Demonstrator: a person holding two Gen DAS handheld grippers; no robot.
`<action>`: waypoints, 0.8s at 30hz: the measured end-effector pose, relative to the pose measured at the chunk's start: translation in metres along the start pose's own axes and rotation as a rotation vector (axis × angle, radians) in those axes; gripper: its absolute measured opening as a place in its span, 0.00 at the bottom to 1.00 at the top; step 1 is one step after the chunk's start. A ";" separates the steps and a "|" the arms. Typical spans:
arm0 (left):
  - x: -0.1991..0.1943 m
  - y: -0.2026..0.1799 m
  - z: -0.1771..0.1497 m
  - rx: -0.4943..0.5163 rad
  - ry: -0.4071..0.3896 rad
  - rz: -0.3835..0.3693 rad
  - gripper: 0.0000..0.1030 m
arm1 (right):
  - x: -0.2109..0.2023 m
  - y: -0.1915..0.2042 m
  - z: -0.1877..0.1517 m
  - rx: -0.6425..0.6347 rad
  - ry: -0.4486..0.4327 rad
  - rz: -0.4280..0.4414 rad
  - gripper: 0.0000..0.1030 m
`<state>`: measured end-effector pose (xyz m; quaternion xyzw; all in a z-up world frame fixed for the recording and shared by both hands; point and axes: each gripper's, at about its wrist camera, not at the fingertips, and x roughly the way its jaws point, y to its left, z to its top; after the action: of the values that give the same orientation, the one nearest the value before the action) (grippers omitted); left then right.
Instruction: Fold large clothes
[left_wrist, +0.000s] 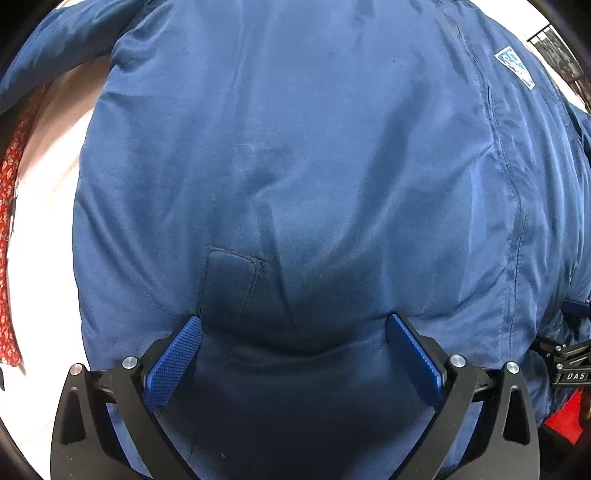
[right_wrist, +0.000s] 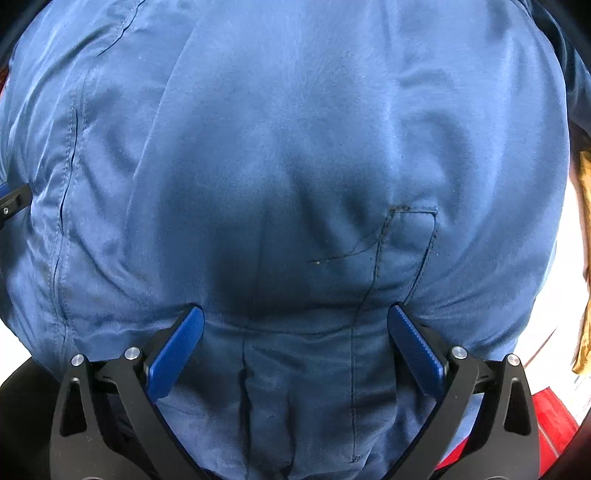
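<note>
Left wrist view shows the blue jacket (left_wrist: 295, 166) spread flat across the frame, no fold visible yet, while the left tool (left_wrist: 294, 334) and right tool (right_wrist: 295, 325) both gape wide at its lower edge, gripping nothing.

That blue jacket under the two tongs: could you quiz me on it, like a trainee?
1. True or false: the left tongs stand open over the blue jacket.
2. In the left wrist view, the jacket's white-edged label sits at the: A upper right, B lower left, C centre.
3. In the right wrist view, which colour are the pads of the right tongs?

Key: 1 true; 2 A; 3 blue.
</note>
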<state>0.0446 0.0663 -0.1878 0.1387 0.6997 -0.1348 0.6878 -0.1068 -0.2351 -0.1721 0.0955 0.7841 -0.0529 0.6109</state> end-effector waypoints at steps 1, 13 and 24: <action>-0.007 0.000 0.004 -0.011 0.000 -0.003 0.94 | 0.002 0.001 0.014 0.001 -0.007 0.001 0.96; -0.050 0.013 0.021 -0.119 -0.054 -0.019 0.94 | -0.105 -0.154 0.010 0.448 -0.430 -0.046 0.95; -0.084 -0.022 0.024 -0.065 -0.087 -0.012 0.94 | -0.158 -0.331 -0.068 1.069 -0.775 -0.009 0.95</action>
<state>0.0591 0.0359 -0.1045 0.1063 0.6740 -0.1221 0.7207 -0.2048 -0.5577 -0.0136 0.3564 0.3735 -0.4682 0.7171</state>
